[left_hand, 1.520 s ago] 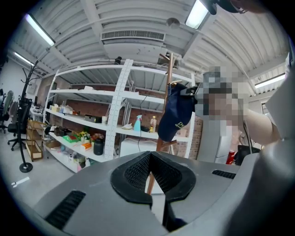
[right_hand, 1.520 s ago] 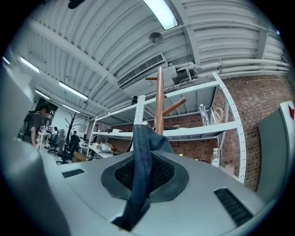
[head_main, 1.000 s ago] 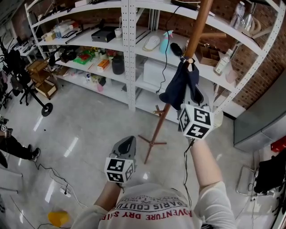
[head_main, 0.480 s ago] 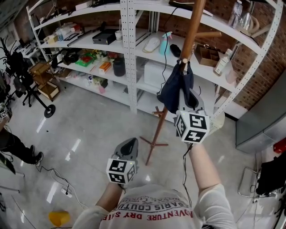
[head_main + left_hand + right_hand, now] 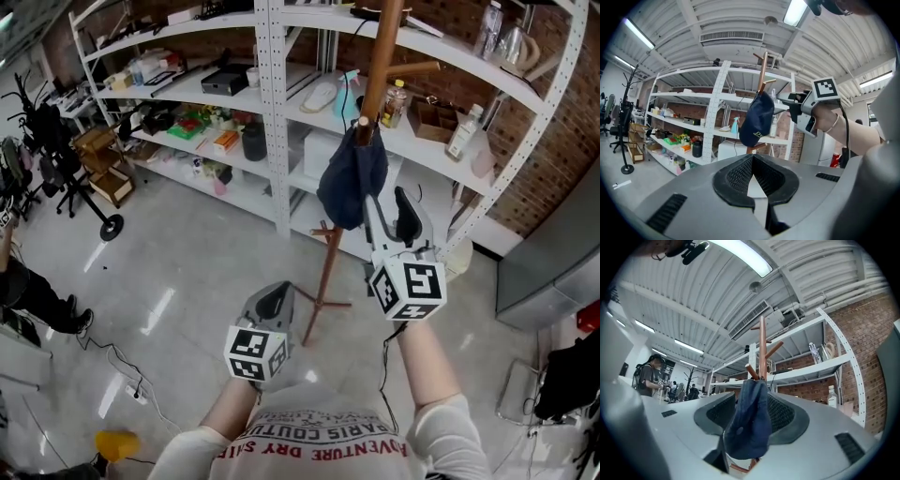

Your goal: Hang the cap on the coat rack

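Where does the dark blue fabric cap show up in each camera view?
Head view: the dark blue fabric cap hangs upper centre.
Left gripper view: the cap sits centre, slightly above the middle.
Right gripper view: the cap fills the lower centre.
Shared landmark: the brown wooden coat rack pole, directly above the cap.

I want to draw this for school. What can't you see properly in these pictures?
- Top of the coat rack: cut off by the head view's upper edge.
- The peg holding the cap: only its tip shows in the head view; the cap's cloth hides the rest.
- Yellow writing on the cap: too small to read in the left gripper view.
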`<state>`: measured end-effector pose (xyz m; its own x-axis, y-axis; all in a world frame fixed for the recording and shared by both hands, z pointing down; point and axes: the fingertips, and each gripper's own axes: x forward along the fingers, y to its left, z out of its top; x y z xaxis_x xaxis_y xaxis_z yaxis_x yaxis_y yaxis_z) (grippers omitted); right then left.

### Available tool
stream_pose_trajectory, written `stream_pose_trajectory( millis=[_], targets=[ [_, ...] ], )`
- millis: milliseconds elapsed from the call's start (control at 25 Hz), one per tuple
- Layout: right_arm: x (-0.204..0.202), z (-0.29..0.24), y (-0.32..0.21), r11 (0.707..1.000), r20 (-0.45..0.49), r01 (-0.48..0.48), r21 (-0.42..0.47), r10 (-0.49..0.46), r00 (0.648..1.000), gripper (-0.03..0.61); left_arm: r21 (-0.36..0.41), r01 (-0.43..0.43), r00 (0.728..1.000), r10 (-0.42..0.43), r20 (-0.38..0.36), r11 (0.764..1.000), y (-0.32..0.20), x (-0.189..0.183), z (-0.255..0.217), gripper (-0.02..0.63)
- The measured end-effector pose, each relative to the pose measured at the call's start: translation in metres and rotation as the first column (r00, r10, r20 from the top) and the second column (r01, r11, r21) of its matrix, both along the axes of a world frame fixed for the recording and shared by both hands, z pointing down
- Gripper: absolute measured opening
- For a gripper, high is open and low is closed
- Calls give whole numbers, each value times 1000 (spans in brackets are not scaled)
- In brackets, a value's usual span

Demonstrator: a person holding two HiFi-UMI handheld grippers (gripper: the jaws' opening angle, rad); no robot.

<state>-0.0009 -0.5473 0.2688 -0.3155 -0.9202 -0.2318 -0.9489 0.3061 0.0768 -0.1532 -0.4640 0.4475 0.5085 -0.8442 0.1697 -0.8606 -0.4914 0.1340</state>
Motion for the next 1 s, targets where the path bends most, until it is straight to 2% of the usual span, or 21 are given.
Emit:
stream_pose_trajectory(
  millis=[160,240,320,560,800,1000],
  targets=[
    [22,6,33,1000,-20,14,13,-14,1000,156,54,2,1000,-2,0,999,18,27,-24,5],
    [35,16,47,1000,0,12,-8,-12,1000,73,73,7,1000,-6,-2,997,29,40,-32,5],
    [47,28,61,999,22,21,-39,-20,1000,39,90,14,1000,-13,-5,996,40,52,-39,5],
    [65,74,109,985,50,100,-143,-93,994,15,118,47,999,-48,5,992,72,82,-47,5],
    [75,126,161,957,67,150,-249,-138,988,14,83,57,998,-58,10,995,112,108,-28,5],
    [83,146,192,943,64,166,-287,-154,986,14,75,81,997,-82,9,994,134,117,-22,5]
  ],
)
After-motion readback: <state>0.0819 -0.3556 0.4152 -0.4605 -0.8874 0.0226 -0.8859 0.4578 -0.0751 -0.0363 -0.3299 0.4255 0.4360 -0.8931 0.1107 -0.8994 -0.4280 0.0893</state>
